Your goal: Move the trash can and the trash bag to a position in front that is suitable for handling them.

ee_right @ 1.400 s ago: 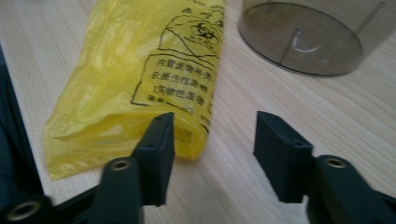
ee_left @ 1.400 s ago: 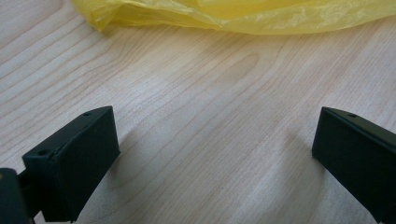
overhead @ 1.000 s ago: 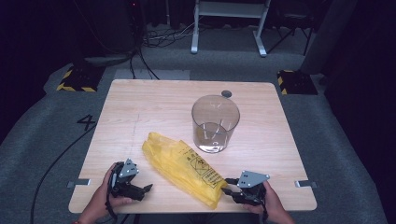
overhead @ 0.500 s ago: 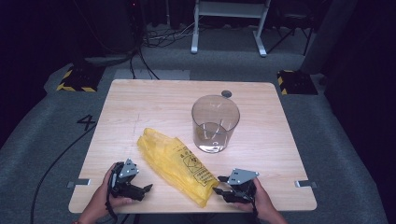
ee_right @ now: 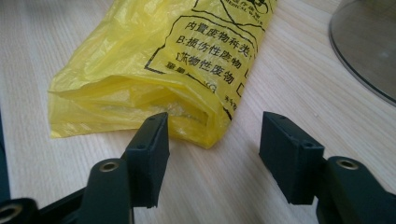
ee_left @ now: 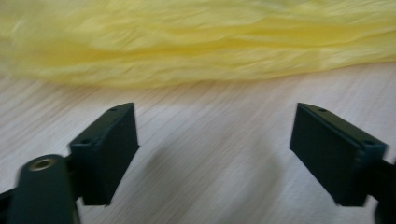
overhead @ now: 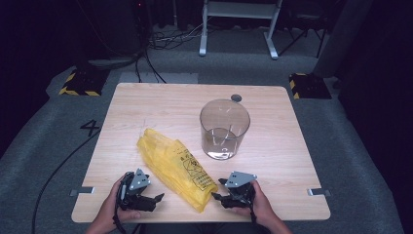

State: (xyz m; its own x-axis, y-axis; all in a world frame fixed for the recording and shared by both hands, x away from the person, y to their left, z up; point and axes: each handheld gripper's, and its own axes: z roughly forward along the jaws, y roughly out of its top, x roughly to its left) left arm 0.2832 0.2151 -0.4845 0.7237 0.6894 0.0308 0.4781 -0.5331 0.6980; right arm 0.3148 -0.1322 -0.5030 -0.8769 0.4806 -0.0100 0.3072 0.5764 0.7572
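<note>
- High view: the crumpled yellow plastic bag with black print [overhead: 176, 168] is lying flat on the light wooden table [overhead: 146, 107], near the clear round plastic container [overhead: 224, 128]. The left gripper [overhead: 155, 199] and the right gripper [overhead: 217, 190] are flanking its near end, probably to pick it up.
- Left gripper view: the jaws have just been closing a little but are standing apart, empty, facing the bag's long side.
- Right gripper view: the jaws have just been opening and are apart, aiming at the bag's open mouth, with nothing between them yet.

Crumpled yellow printed plastic bag [overhead: 175, 167], flat on table [overhead: 146, 112]
</note>
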